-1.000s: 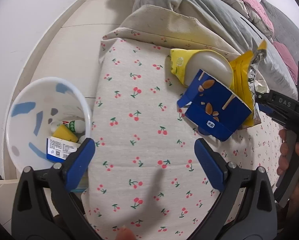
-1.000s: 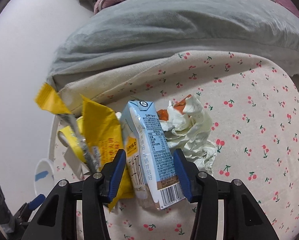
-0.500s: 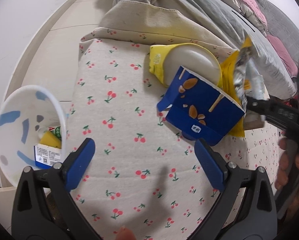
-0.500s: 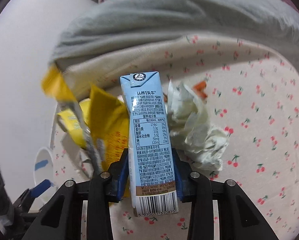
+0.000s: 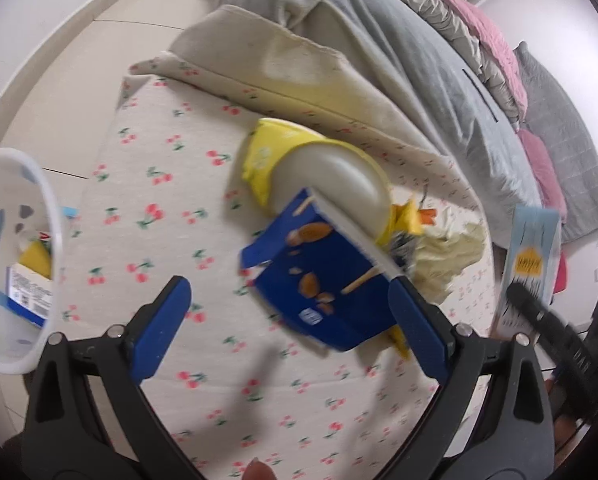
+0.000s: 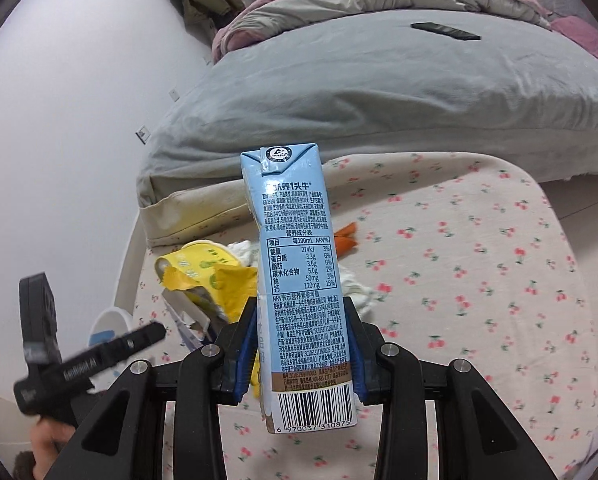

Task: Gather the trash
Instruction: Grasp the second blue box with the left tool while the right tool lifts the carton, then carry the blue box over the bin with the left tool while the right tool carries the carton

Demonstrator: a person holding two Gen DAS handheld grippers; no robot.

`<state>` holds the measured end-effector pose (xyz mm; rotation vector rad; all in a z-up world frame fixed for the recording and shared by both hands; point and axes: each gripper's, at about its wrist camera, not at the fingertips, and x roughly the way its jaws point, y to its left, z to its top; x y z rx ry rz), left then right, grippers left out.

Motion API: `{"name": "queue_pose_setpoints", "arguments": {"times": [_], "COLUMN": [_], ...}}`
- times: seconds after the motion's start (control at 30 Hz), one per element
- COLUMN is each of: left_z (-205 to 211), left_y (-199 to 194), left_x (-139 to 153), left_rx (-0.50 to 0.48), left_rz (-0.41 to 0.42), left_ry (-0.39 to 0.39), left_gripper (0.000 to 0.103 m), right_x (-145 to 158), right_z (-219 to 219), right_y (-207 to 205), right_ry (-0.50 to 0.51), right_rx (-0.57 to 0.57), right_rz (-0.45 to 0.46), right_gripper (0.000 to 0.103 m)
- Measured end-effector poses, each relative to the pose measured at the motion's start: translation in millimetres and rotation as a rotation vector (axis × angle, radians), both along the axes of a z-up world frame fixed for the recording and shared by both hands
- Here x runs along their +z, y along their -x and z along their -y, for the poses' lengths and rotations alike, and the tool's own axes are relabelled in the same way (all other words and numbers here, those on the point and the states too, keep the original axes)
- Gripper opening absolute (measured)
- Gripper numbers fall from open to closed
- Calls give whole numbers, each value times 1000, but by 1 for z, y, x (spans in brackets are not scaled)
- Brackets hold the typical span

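One milk carton (image 6: 299,280) upright, pinched in right hand-held gripper (image 6: 301,346); left hand-held gripper (image 5: 287,330) spread, empty.

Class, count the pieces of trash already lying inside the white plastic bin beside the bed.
3 visible: a white-and-blue printed carton, a yellow wrapper above it, and a small bottle by the white plastic bin rim. More may be hidden.

Right gripper (image 6: 305,344) clamps tight after closing, pads pressed on both sides; left gripper (image 5: 287,332) hangs wide open, angled down, slightly blurred.
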<state>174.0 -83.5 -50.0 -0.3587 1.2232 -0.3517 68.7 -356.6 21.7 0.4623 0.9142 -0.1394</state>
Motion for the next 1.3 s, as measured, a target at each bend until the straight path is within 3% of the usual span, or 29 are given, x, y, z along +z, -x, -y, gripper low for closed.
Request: {"name": "queue_pose_setpoints", "arguments": {"times": [0.4,0.63,0.8,0.93,1.2,1.3], "left_z": [24,21,7,-2,-18,-22], "left_y": [-22,-13,-3,7,23,27], "left_x": [-10,-12,-8,-3,5,8], "left_rx": [11,-10,-14,-34,-47,-50], "left_rz": [26,12,-2,-13,2,21], "left_ry": [14,7,52,90,67,41], "left_gripper": [92,70,60,43,24,5], "right_x": [-9,-7,-6,-5,-3,-3], "right_z": [33,37,34,30,18,14], "right_y": [23,27,27,28,34,35], "right_ry": [12,5,2,4,6,8], "right_rx": [-30,-34,-28,-15,4,11], "right_rz": [-24,-22,-17,-14,-9,-9], "right_gripper": [39,39,39,39,39,39]}}
